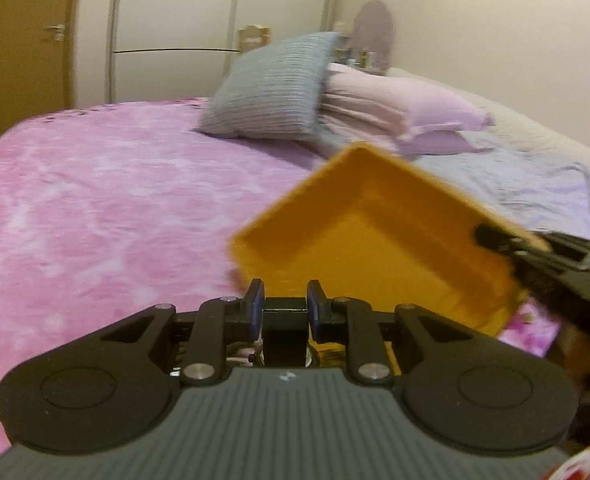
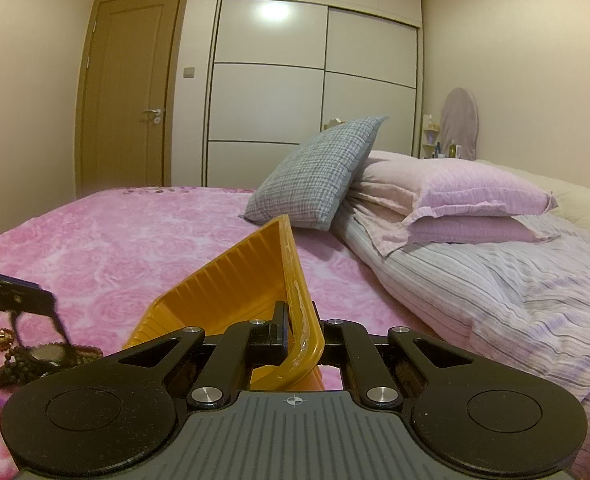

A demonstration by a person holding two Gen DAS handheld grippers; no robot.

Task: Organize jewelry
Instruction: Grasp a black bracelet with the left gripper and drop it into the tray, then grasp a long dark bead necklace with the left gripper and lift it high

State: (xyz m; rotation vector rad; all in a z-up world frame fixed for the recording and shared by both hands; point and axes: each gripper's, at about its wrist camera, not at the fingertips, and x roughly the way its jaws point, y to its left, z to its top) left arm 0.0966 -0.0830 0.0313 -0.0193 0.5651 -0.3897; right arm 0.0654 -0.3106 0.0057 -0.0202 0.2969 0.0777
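The right gripper point(image 2: 299, 330) points a little below level over the near edge of the bed point(image 2: 135, 248), its jaws pressed together on the rim of a yellow tray point(image 2: 231, 280); the rim passes edge-on between the two fingers, and the tray rises from them tilted, its ribbed outer wall turned left and its far corner lifted toward the pillows. In the left wrist view the same tray point(image 1: 375, 236) shows its hollow inside, tipped toward the camera, with the right gripper point(image 1: 495, 240) clamped on its right edge. The left gripper point(image 1: 285, 306) is aimed more steeply down, its blue-padded fingers point(image 1: 257, 304) a narrow gap apart; a dark block sits between them low down, and whether they pinch anything cannot be told from that view, which is blurred. In the right wrist view the left gripper point(image 2: 35, 300) enters from the left edge above the pink blanket, with a dark strand hanging from its tip down to a heap of dark beaded jewelry point(image 2: 43, 354); the heap lies on the blanket at the near left corner of the bed, just left of the tray. Farther up the bed a grey checked cushion point(image 2: 319, 172) leans against two stacked pink pillows point(image 2: 455, 196); behind stand a white wardrobe point(image 2: 315, 80) and a brown door point(image 2: 131, 92).
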